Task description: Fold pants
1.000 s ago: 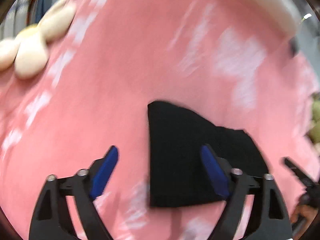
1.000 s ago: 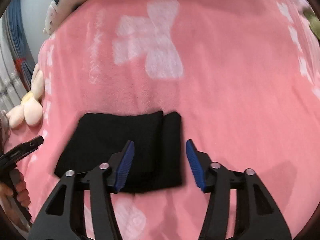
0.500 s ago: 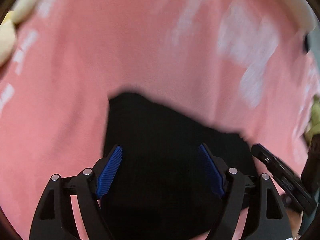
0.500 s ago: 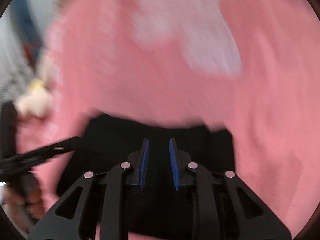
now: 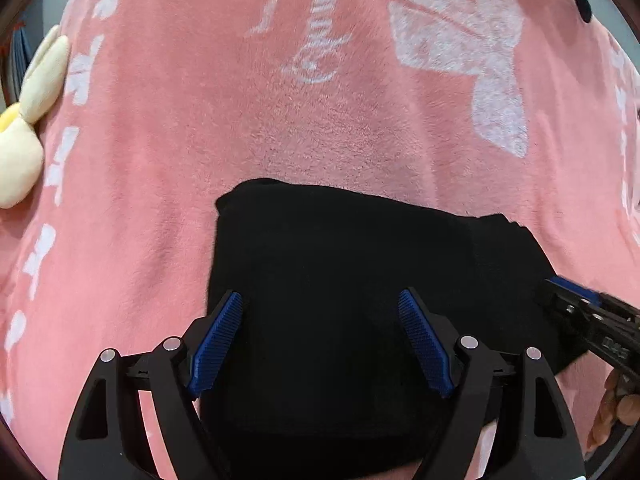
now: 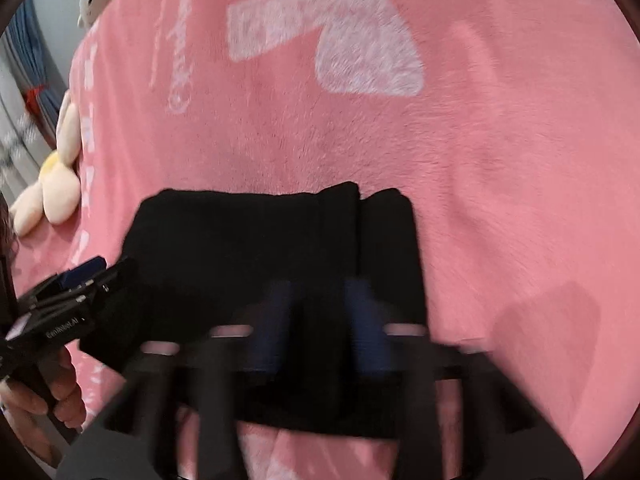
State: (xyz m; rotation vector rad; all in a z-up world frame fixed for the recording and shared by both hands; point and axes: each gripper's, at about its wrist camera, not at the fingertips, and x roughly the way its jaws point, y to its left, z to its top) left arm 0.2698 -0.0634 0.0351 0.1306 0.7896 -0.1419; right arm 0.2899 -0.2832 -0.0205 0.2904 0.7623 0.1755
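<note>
Pants (image 5: 340, 280), black and folded, lie on my pink blanket (image 5: 280, 120). Left gripper (image 5: 320, 340) hovers over them, jaws wide, empty. Right gripper (image 6: 320, 320) is blurred; I cannot tell its jaws.

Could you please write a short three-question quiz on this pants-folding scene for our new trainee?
1. True or false: the left tool is open above the black pants.
2. What do the folded pants lie on?
A. a wooden table
B. a pink blanket
C. a white tray
3. Fill in: at the blanket's left edge lies a cream-coloured ____ toy.

Key: 1 true; 2 B; 3 plush. Note: the right tool is motion-blurred in its own view, so its state is unclear.
</note>
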